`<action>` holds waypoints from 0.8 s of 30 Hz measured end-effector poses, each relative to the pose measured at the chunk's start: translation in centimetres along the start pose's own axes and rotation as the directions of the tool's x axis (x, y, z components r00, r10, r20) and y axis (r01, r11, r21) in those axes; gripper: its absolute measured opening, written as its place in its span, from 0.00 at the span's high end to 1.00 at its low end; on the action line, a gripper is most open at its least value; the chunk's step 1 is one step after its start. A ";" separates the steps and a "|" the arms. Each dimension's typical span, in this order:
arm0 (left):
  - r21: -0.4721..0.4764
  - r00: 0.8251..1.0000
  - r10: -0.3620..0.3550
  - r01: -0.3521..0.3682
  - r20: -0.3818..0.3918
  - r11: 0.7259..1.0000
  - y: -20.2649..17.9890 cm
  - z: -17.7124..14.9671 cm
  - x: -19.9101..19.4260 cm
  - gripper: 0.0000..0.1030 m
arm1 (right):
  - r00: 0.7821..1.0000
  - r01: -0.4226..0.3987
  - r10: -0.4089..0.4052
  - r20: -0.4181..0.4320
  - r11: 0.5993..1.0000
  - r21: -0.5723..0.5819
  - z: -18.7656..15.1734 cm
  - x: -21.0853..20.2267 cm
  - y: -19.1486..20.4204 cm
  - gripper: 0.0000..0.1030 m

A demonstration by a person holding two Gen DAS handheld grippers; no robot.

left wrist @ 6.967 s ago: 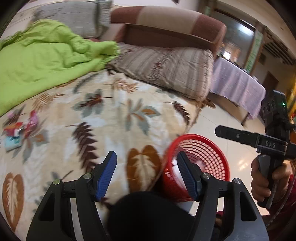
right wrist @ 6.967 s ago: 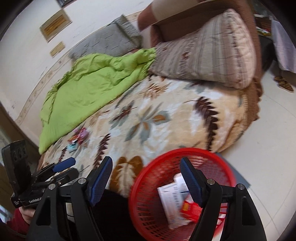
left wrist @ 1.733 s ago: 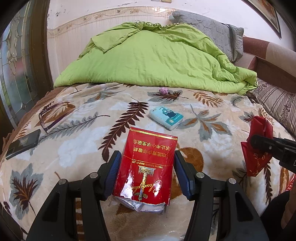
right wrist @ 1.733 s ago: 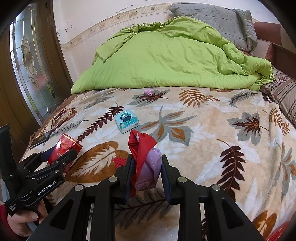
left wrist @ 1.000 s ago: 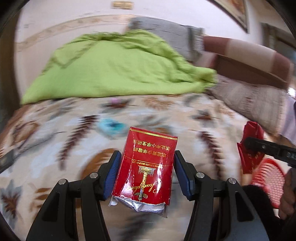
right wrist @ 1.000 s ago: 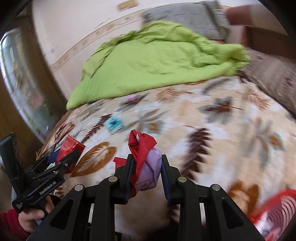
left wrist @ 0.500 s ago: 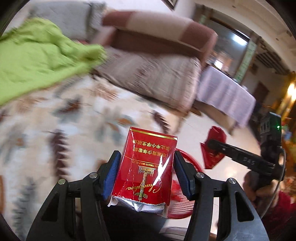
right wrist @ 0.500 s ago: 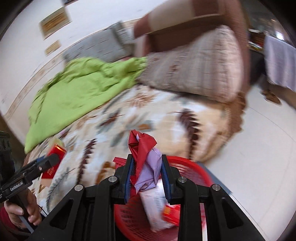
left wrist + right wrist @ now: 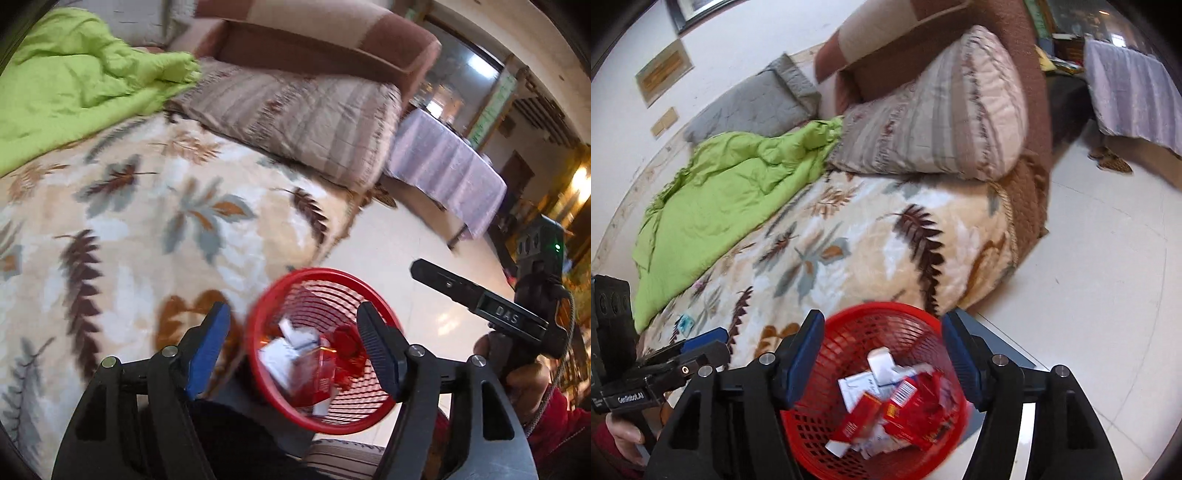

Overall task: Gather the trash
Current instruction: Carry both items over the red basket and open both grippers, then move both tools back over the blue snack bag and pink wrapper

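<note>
Trash (image 9: 897,410) lies heaped in the red mesh basket (image 9: 849,332) at the bottom centre of both views: red packets, one with a barcode, and crumpled white paper. Directly above it the right gripper (image 9: 881,356) hangs with its blue-padded jaws spread wide and nothing between them, the basket's rim showing in the gap. The left gripper (image 9: 293,345) is likewise released, jaws apart, with the basket (image 9: 280,284) filling the space between its fingers and the trash (image 9: 314,362) visible through the mesh.

Writing readable: "DAS" on the right gripper's body at the right edge of the left view, "GenRobot.AI" on the left gripper's body at the lower left of the right view.

Half a second ago the left gripper clamped a red cigarette pack and the right pinched a red and lilac wrapper; both are now gone from the jaws.

Behind the basket spreads the leaf-patterned blanket (image 9: 879,236), with a green quilt (image 9: 731,192) in the upper left and a striped pillow (image 9: 934,125) at upper centre.
</note>
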State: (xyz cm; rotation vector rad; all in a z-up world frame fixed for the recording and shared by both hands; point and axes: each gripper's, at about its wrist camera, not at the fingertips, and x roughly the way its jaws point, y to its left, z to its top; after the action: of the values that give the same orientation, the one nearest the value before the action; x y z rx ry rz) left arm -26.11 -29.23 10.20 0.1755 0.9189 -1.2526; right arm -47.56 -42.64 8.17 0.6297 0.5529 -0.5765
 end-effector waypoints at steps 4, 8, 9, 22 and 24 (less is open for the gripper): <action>-0.071 0.995 0.090 -0.087 0.043 0.994 3.9 -0.2 -2.8 0.32 | 0.997 -0.070 0.070 -0.014 0.997 -0.040 0.4 1.4 2.9 0.32; -0.180 0.978 0.193 -0.176 0.079 0.968 9.0 -0.4 -5.9 0.31 | 0.986 -0.160 0.151 -0.075 0.980 -0.119 0.7 4.2 8.0 0.32; -0.218 0.970 0.228 -0.205 0.088 0.954 10.7 -0.6 -6.8 0.31 | 0.982 -0.180 0.169 -0.087 0.973 -0.142 0.7 4.8 9.5 0.32; -0.688 0.827 0.557 -0.445 -0.072 0.573 33.3 -2.7 -15.3 0.31 | 0.918 -0.390 0.341 -0.201 0.867 -0.310 0.4 11.5 25.7 0.32; -0.719 0.826 0.555 -0.445 -0.098 0.534 35.5 -1.9 -14.6 0.31 | 0.910 -0.409 0.357 -0.211 0.856 -0.316 0.3 12.0 26.6 0.32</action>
State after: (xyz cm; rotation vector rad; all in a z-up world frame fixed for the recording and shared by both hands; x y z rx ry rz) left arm 3.43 -4.93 6.25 -0.2710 1.0728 -0.2839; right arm -21.95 -28.94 10.96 0.4211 0.6296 -0.0445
